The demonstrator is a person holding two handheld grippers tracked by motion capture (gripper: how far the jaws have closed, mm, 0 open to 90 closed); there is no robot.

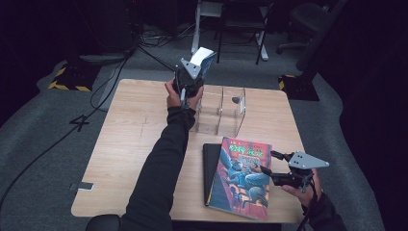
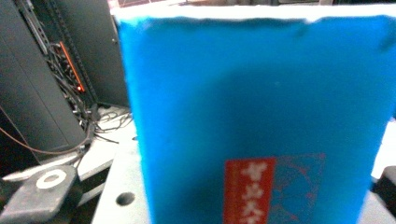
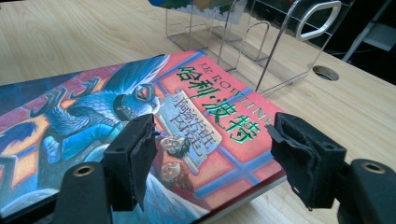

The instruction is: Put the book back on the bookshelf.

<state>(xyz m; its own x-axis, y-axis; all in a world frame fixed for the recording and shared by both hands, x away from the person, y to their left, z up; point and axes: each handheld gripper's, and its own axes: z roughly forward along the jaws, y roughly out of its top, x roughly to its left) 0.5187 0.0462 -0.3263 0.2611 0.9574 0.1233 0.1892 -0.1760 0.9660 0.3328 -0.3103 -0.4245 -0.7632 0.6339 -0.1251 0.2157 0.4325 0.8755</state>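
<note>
The wooden worktop (image 1: 134, 144) carries everything, ordered here from biggest to smallest. Near its front edge, right of the middle, lies a large illustrated book (image 1: 243, 175) with a red and blue cover and green characters, flat and face up. It rests partly on a black book (image 1: 210, 163), whose left strip and top corner show beside it.

Toward the far edge, about the middle, stands a clear acrylic book rack (image 1: 221, 111) with upright dividers; in the right gripper view it rises just beyond the illustrated book's top edge (image 3: 243, 42).

The blue book (image 1: 204, 60) is held up in the air over the far edge of the worktop, just left of the rack, well apart from the 2 lying books. The left tongs (image 1: 190, 77) are clamped on it from below, and the left hand (image 1: 179, 94) carries them. In the left gripper view its blue cover (image 2: 252, 102) with a red label stands close before the camera, and the pads themselves are probably hidden behind it.

The right tongs (image 1: 272, 168) hover at the right edge of the illustrated book, near the front right corner of the worktop. Their jaws stand apart, with the cover seen between the black pads (image 3: 135, 154), gripping nothing.
</note>
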